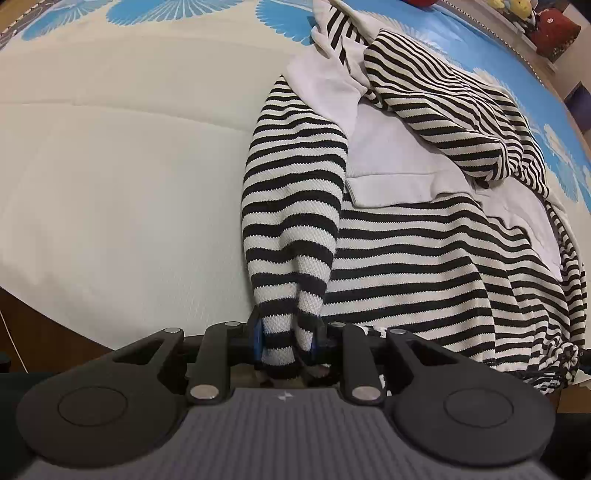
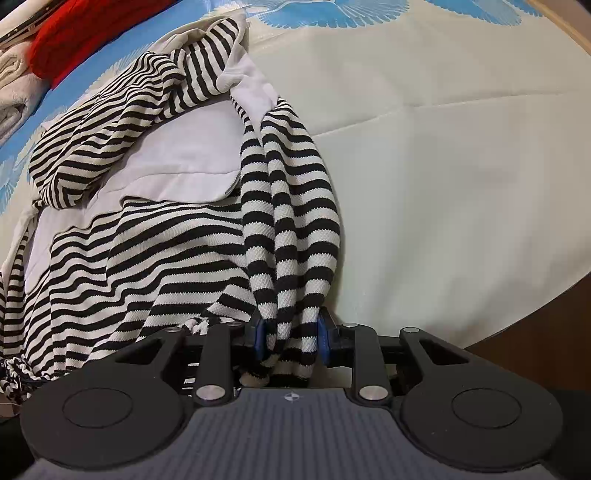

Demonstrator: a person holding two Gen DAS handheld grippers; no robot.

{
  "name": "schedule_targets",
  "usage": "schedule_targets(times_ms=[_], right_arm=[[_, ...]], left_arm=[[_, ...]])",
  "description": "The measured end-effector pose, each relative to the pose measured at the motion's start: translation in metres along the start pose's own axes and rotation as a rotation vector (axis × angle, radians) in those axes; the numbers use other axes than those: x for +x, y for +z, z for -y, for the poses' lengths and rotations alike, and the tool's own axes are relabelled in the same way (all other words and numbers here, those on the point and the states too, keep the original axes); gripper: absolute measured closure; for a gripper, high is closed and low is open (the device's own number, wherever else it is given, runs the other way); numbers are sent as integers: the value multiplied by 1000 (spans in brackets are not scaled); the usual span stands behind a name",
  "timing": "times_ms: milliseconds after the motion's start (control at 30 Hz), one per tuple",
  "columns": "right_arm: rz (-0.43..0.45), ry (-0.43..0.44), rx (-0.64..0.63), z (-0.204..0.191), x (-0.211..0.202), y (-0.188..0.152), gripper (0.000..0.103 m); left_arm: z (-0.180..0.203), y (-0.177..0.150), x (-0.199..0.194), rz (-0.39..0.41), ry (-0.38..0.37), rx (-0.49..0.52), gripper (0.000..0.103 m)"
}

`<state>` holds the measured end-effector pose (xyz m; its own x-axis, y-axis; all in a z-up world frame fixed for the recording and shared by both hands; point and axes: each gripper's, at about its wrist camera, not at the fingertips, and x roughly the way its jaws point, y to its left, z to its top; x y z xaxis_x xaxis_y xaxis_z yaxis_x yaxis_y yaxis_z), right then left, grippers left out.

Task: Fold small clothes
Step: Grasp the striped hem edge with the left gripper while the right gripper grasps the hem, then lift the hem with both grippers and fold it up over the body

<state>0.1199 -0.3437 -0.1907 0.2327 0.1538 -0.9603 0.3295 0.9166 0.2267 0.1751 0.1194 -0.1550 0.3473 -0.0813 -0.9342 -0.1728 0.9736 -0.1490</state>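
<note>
A black-and-white striped top (image 1: pixel 406 251) with white panels lies rumpled on a cream bed cover (image 1: pixel 110 166). My left gripper (image 1: pixel 286 341) is shut on the cuff end of its left sleeve (image 1: pixel 291 206), which stretches away from the jaws. In the right wrist view the same top (image 2: pixel 147 240) lies to the left, and my right gripper (image 2: pixel 290 339) is shut on the bunched end of the other sleeve (image 2: pixel 291 221). Both sleeves are pulled toward the near edge of the bed.
The bed cover (image 2: pixel 461 166) has blue fan prints along its far side. A red cushion (image 2: pixel 85 40) and a folded pale towel (image 2: pixel 14 88) lie at the far left. Soft toys and a dark red cushion (image 1: pixel 554 33) sit at the far right. The wooden bed edge (image 2: pixel 535 347) runs near.
</note>
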Motion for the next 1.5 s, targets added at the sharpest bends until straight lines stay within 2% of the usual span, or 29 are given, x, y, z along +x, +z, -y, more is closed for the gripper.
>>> schedule_targets(times_ms=[533,600,633,667,700,833,1033,1167,1267,1367,1500], right_arm=[[4,-6,-18,-1,0,0,75],[5,-5,-21,-1,0,-1,77],[7,-1,-23,-1,0,-1,83],[11,6,-27,-2,0,-1,85],[16,8,-33,-2,-2,-1,87],[60,28,-21,-2,-12,0,91],[169,129,2,4,-59,10,92],[227,204,17,8,-103,11,93],[248,258,7,12,-144,3,93],[224,308,32,23,-185,-10,93],[245,375,42,30,-224,-21,93]], left_arm=[[0,-1,1,3,1,5,80],[0,-2,1,5,1,10,80],[0,-2,0,7,1,15,82],[0,-2,0,11,-2,20,89],[0,-2,-1,16,-8,24,92],[4,-3,-14,55,-18,57,95],[0,7,-68,143,-104,88,96],[-1,1,-113,163,-159,116,96],[-6,-11,-152,181,-216,134,96],[-17,-24,-191,199,-305,123,96],[-26,-23,-207,196,-352,108,96]])
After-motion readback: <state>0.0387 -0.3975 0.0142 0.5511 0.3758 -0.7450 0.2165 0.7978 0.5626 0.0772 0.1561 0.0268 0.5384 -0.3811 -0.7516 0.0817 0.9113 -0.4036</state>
